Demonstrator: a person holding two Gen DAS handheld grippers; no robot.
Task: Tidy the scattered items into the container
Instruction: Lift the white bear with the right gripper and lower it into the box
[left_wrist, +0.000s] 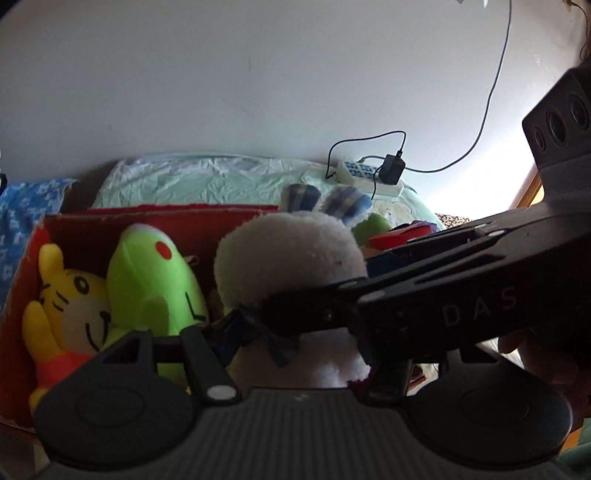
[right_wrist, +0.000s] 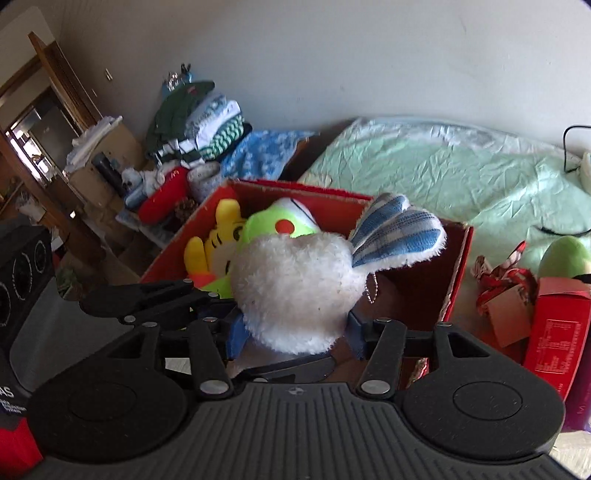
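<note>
A white fluffy plush rabbit (right_wrist: 291, 284) with blue striped ears (right_wrist: 399, 229) is held at the near edge of a red cardboard box (right_wrist: 458, 273). My right gripper (right_wrist: 295, 332) is shut on the rabbit's neck. My left gripper (left_wrist: 295, 332) also grips the rabbit (left_wrist: 291, 258) low on its body, beside the right gripper's fingers (left_wrist: 332, 306). Inside the box (left_wrist: 22, 280) lie a yellow tiger plush (left_wrist: 70, 306) and a lime green plush (left_wrist: 155, 280).
A mint green sheet (right_wrist: 443, 166) covers the bed behind the box. A power strip with a charger (left_wrist: 369, 177) lies on it. To the right are a green plush (right_wrist: 565, 254), red packaging (right_wrist: 554, 332) and wrappers. Folded clothes (right_wrist: 199, 125) pile up at the left.
</note>
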